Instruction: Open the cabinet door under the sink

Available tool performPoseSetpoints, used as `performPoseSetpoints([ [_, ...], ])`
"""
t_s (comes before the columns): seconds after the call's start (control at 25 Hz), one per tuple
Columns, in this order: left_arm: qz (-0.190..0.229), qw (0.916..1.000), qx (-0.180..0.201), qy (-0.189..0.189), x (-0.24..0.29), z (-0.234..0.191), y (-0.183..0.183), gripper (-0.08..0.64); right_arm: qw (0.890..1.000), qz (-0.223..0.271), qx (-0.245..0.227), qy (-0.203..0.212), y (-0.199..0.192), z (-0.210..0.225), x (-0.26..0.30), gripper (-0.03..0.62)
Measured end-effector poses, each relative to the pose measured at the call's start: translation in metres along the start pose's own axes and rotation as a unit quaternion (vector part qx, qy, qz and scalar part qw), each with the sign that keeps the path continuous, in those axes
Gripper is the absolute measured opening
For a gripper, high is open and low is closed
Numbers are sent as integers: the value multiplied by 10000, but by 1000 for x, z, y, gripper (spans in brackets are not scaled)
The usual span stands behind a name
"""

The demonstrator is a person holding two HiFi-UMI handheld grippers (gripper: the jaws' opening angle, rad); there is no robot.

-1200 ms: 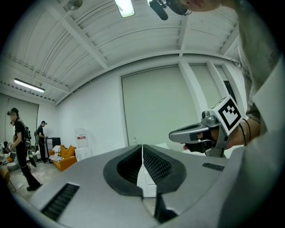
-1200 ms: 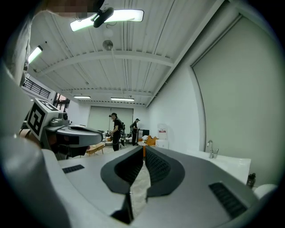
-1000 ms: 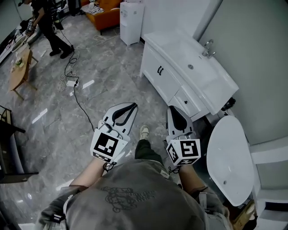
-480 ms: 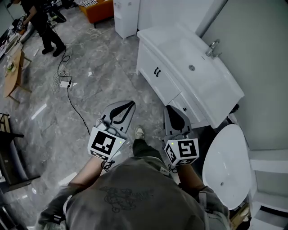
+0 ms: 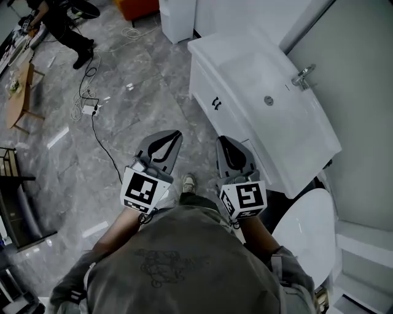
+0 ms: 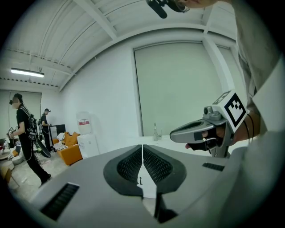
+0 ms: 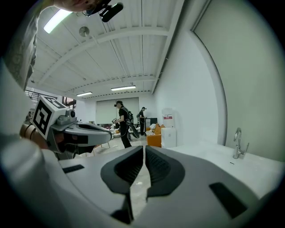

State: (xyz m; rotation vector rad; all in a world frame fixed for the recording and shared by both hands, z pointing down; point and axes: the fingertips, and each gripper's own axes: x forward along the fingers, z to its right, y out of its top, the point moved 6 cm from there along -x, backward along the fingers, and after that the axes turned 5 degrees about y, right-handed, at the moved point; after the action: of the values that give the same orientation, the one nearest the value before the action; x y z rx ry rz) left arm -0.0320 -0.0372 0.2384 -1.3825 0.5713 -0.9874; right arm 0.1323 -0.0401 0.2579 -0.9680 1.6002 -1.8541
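The white sink vanity [image 5: 288, 132] stands at the upper right, with a faucet [image 5: 303, 75] at its back. Its cabinet door [image 5: 206, 86] is closed, and a pair of black handles [image 5: 216, 104] sits on the front. My left gripper [image 5: 177, 134] is shut and empty over the floor, left of the cabinet. My right gripper [image 5: 221, 141] is also shut and empty, close to the cabinet front below the handles but apart from it. In the left gripper view the shut jaws [image 6: 142, 147] point at the cabinet, and the handles [image 6: 140, 181] show through the gap below.
A white toilet lid [image 5: 307, 236] lies at the lower right beside the vanity. A white water dispenser [image 5: 178, 15] stands beyond the vanity. A cable and power strip [image 5: 91, 109] cross the grey floor at left. A person [image 5: 61, 24] walks at the far top left.
The vanity has come nearer and now sits closer to both grippers, which moved forward together. Both stay shut and empty. The cabinet door is still closed.
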Motion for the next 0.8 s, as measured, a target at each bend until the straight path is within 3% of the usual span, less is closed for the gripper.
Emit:
performPoseSetpoints([
  [0.24, -222, 9997, -138, -41, 38, -10, -2, 21, 9997, 50, 221, 20, 7, 35, 26, 35],
  [0.52, -313, 9989, -85, -337, 72, -22, 0, 21, 9976, 113, 668, -165, -5, 58, 39, 35],
  [0.68, -424, 9984, -82, -364, 89, -34, -6, 21, 9964, -37, 795, -285, -16, 68, 54, 35],
  [0.8, -397, 9981, -42, -467, 98, -43, -9, 21, 9946, -275, 992, -126, -33, 73, 68, 37],
])
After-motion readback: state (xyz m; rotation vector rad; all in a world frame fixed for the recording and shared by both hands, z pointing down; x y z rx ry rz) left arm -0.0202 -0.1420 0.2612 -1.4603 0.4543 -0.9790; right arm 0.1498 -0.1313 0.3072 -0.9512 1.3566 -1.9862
